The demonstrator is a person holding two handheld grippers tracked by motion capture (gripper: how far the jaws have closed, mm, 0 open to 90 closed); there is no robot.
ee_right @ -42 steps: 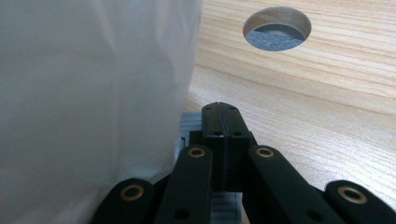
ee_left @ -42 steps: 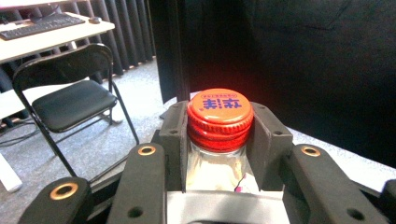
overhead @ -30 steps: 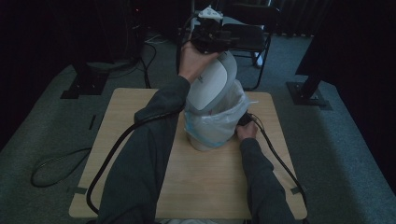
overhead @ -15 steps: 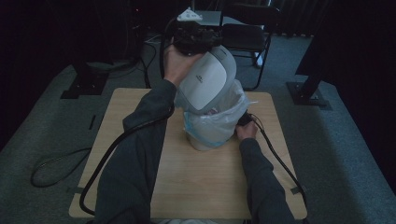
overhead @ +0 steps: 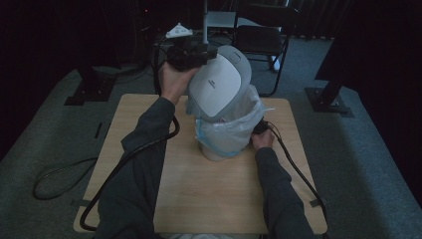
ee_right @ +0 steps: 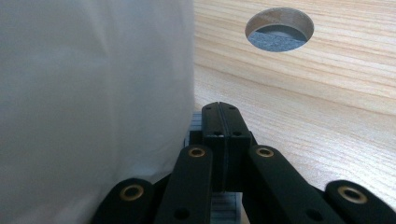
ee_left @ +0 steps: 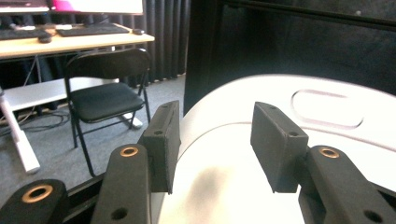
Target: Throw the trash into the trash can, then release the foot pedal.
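Two grippers in play. Nearest, the right gripper (ee_right: 219, 112) lies low on the table (overhead: 214, 199), jaws pressed together with nothing visible between them, tip just beside the white wall of the bin (overhead: 221, 149); a round hole (ee_right: 279, 29) in the tabletop shows beyond it. The right hand (overhead: 263, 139) rests at the bin's right side, forearm flat along the table.

The bin stands mid-table, its bag (overhead: 234, 122) bunched over the rim. The grey-white lid (overhead: 219, 84) leans tilted over the bin's top.

Farther off, the left gripper (ee_left: 215, 144) has just been opening; its pads stand apart over the lid's surface, not pressing it.

Risk, as I judge it: the unclamped lid could slide off or snag the loose bag. The left arm reaches forward, hand raised behind the lid.
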